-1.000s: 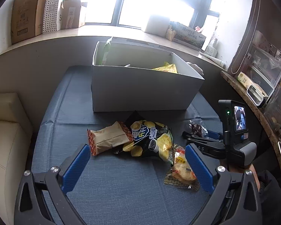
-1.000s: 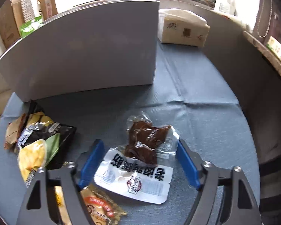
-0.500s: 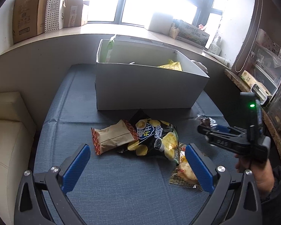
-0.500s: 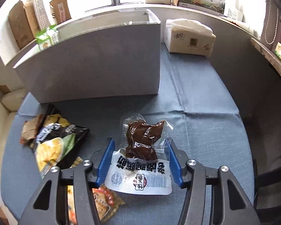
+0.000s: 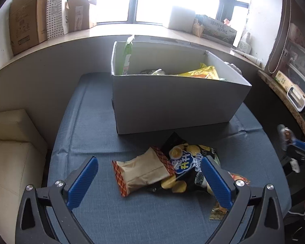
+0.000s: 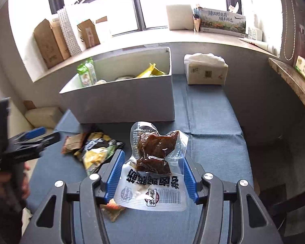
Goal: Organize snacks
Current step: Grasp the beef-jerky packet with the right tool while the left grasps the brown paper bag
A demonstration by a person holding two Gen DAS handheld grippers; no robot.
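My right gripper [image 6: 152, 160] is shut on a clear vacuum pack of brown meat [image 6: 152, 191], and the pack hangs above the blue tablecloth [image 6: 209, 134]. Farther back stands the white box [image 6: 128, 101], with several snacks inside. My left gripper [image 5: 148, 162] is open and hovers over a brown snack bag [image 5: 140, 172] and a black chips bag [image 5: 185, 162] lying on the cloth; nothing touches its pads. A small orange packet [image 5: 238, 178] lies beside its right finger. At the right edge of the left wrist view, the right gripper [image 5: 294, 144] carries the pack.
A tissue box [image 6: 205, 71] sits right of the white box. Cardboard boxes [image 5: 26, 26] line the window sill. A cream sofa [image 5: 12, 158] borders the table on the left and a stone counter [image 5: 284, 93] on the right. A hand [image 6: 22, 183] holds the left gripper.
My right gripper closed on the meat pack and lifted it off the cloth. My left gripper moved in over the brown bag and chips bag.
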